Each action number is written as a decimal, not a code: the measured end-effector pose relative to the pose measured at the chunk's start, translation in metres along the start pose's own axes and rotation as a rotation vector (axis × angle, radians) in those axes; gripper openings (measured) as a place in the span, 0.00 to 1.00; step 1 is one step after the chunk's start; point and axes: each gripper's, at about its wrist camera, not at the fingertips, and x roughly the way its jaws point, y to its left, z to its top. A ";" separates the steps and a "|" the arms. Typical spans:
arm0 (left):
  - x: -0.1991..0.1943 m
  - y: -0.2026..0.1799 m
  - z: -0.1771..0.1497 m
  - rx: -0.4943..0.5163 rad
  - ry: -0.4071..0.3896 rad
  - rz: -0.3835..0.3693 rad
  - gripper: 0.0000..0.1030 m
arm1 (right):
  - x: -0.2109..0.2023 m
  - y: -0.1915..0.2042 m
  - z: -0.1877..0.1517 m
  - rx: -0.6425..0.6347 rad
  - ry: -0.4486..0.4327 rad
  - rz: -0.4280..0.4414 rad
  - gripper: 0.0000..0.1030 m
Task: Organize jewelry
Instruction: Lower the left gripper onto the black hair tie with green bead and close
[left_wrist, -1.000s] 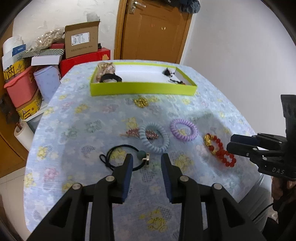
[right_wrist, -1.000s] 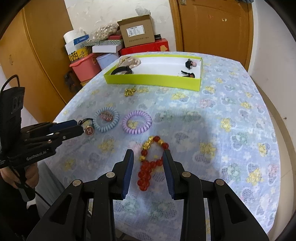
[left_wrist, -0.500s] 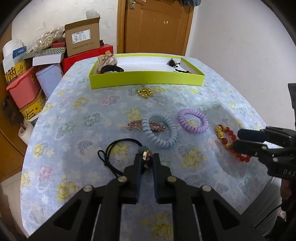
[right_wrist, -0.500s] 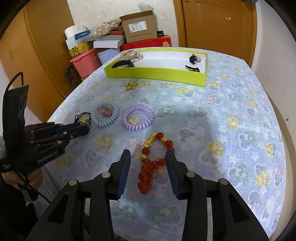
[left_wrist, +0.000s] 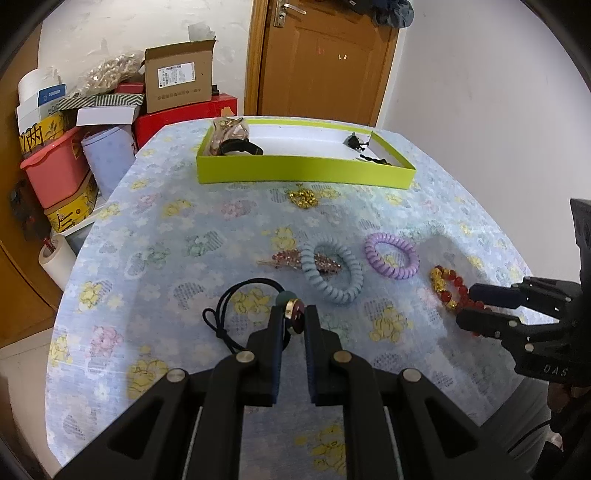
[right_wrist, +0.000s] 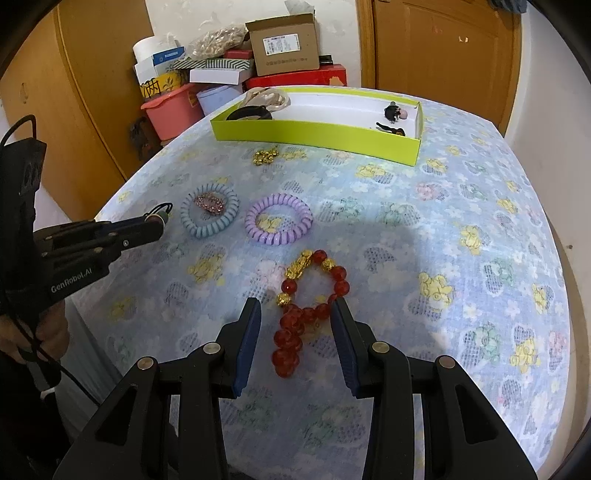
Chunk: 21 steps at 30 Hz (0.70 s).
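Black elastic hair tie (left_wrist: 236, 306): in the left wrist view, the left gripper (left_wrist: 294, 317) is pinched on its round charm at the near table edge; the jaws have just been closing. The lime-green tray (left_wrist: 303, 171) at the far side already holds a few pieces. Still outside it: gold trinket (left_wrist: 303, 196), pink hair clip (left_wrist: 295, 260), blue coil tie (left_wrist: 332, 273), purple coil tie (left_wrist: 391, 255), red bead bracelet (left_wrist: 448, 290). Judgement: most sorting remains. The other tool reads "DAS".

In the right wrist view, the right gripper (right_wrist: 297, 328) is spread, jaws either side of the bracelet's near end, not pressing it. The left tool reads "GenRobot.AI". The cardboard box (right_wrist: 282, 42) label is illegible.
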 end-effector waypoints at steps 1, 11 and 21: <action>-0.001 0.000 0.000 -0.002 -0.001 -0.001 0.11 | -0.002 0.001 -0.001 0.001 -0.001 -0.001 0.39; -0.006 0.007 0.001 -0.022 -0.018 0.005 0.11 | -0.003 0.006 0.019 -0.013 -0.055 -0.002 0.39; -0.010 0.020 0.003 -0.048 -0.029 0.007 0.11 | 0.041 -0.001 0.054 0.019 -0.017 -0.013 0.39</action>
